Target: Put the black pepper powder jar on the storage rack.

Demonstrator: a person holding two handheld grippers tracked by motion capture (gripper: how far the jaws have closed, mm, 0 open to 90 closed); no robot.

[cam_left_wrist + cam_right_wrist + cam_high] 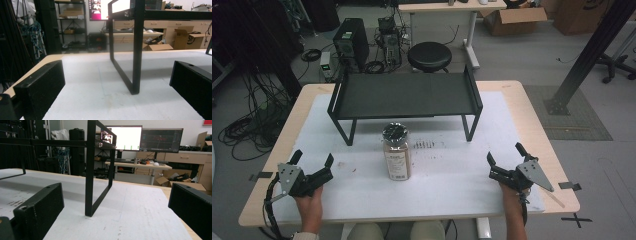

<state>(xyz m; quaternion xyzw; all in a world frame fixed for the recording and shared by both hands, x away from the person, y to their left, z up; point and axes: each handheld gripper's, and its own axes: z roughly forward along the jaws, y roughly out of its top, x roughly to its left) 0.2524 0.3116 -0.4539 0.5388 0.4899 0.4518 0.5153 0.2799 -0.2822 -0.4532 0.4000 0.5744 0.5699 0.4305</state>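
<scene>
From my remote seat, the jar stands upright mid-table on the white mat, its label too small to read — spice, perhaps. The black rack stands just behind it. Left gripper and right gripper rest well apart from it, jaws spread, empty.

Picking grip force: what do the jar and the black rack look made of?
Jar: likely clear plastic, maybe glass; tan contents show through, with a shiny dark lid. Rack: probably matte black painted metal, given its thin flat legs and rigid frame.
</scene>
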